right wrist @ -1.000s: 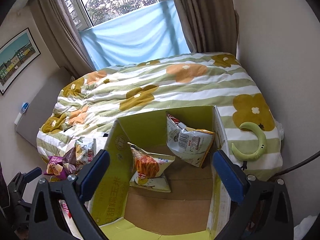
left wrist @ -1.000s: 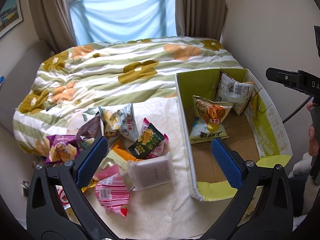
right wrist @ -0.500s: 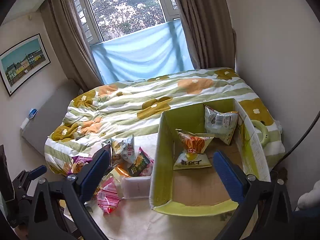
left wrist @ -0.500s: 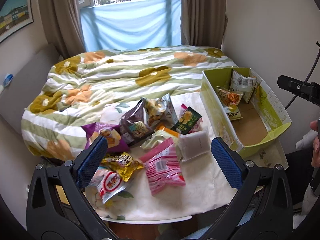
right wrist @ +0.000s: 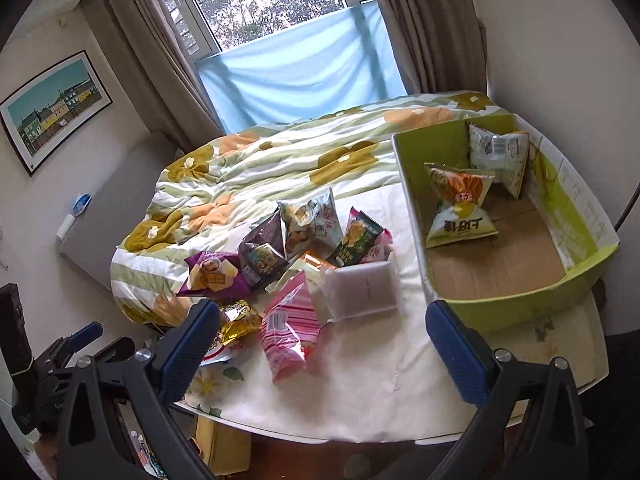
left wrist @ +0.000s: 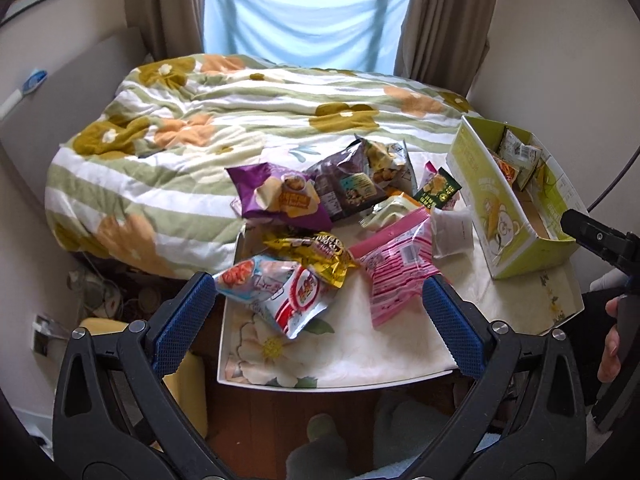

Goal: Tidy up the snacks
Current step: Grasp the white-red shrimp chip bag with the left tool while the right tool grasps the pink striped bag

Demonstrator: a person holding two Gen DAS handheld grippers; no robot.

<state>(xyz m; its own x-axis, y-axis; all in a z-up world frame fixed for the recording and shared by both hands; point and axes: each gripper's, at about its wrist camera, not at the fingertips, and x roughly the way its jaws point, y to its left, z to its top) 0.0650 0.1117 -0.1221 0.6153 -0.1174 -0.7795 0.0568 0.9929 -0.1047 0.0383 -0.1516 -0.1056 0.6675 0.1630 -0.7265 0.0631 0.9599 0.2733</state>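
Note:
Several snack packets lie in a heap on the white table [left wrist: 360,360]: a purple bag [left wrist: 280,196], a gold bag [left wrist: 312,252], a red and white bag [left wrist: 276,292], a pink striped packet [left wrist: 396,264] and a white pouch [left wrist: 452,230]. The pink packet [right wrist: 286,328] and white pouch [right wrist: 360,290] also show in the right wrist view. A green cardboard box [right wrist: 520,304] at the table's right holds two chip bags [right wrist: 460,204]. My left gripper [left wrist: 316,308] is open and empty above the table's near edge. My right gripper [right wrist: 320,336] is open and empty, back from the heap.
A bed with a green striped, flowered quilt [left wrist: 224,120] lies behind the table. A wall [right wrist: 560,40] stands to the right of the box. The wooden floor [left wrist: 280,420] shows below the table edge. The other gripper [left wrist: 600,236] shows at the right edge of the left wrist view.
Both grippers have pulled back and up from the table, so the whole heap and the box now show. Both stay open and empty.

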